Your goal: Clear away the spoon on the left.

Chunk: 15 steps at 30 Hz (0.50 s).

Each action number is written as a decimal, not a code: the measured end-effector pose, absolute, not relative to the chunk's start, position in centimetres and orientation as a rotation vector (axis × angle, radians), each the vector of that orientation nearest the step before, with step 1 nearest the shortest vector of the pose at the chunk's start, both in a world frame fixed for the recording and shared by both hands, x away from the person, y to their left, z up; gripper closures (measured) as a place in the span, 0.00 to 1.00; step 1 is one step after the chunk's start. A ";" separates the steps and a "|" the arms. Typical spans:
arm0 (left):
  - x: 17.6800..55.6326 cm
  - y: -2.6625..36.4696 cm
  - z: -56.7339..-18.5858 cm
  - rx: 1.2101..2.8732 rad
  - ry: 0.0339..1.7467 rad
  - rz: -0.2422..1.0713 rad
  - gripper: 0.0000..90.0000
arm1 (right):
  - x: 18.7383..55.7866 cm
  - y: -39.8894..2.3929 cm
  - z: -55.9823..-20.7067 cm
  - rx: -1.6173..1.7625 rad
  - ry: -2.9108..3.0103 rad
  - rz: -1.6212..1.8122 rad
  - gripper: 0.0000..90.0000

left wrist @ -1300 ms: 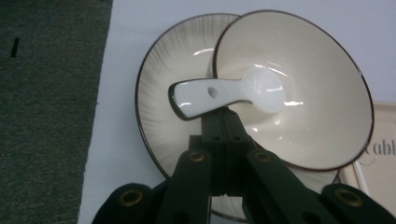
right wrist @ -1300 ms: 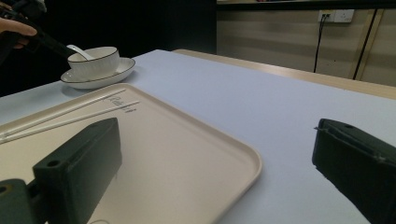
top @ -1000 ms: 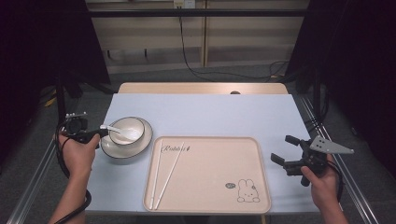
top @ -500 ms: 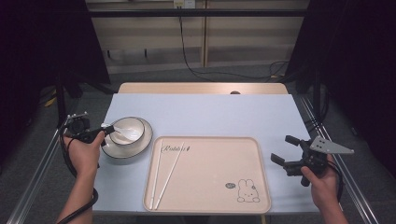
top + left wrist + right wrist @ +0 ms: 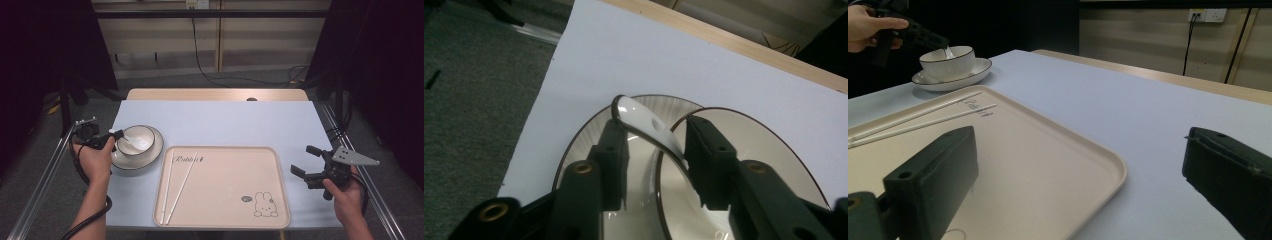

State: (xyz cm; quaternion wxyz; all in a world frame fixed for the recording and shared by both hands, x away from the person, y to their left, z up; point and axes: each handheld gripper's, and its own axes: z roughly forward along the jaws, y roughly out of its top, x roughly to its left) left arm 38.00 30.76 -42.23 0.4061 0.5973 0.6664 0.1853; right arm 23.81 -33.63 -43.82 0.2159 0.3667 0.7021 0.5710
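Observation:
A white spoon leans in a white bowl that stands on a saucer at the table's left. My left gripper reaches in from the left, and its jaws have just been closing around the spoon's handle. In the left gripper view the handle crosses the gap between the jaws of the left gripper, and the pads do not clamp it. My right gripper hovers open and empty at the right, beside a beige tray that holds two white chopsticks.
The tray takes up the table's near middle and has a rabbit print at its near right corner. A wooden strip runs along the far edge. Metal rails flank both sides of the table. Cables hang against the back wall.
My left gripper has edged slightly toward the bowl. The right gripper, the tray and the chopsticks have not moved.

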 end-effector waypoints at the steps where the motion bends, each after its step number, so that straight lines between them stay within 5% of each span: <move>1: 38.0 30.7 -42.1 1.504 1.681 0.474 0.72 | 23.8 -33.6 -43.8 1.016 1.946 1.583 0.01; 15: 38.3 29.1 -40.3 1.491 1.562 0.481 0.96 | 23.8 -33.7 -43.8 1.011 1.946 1.587 0.01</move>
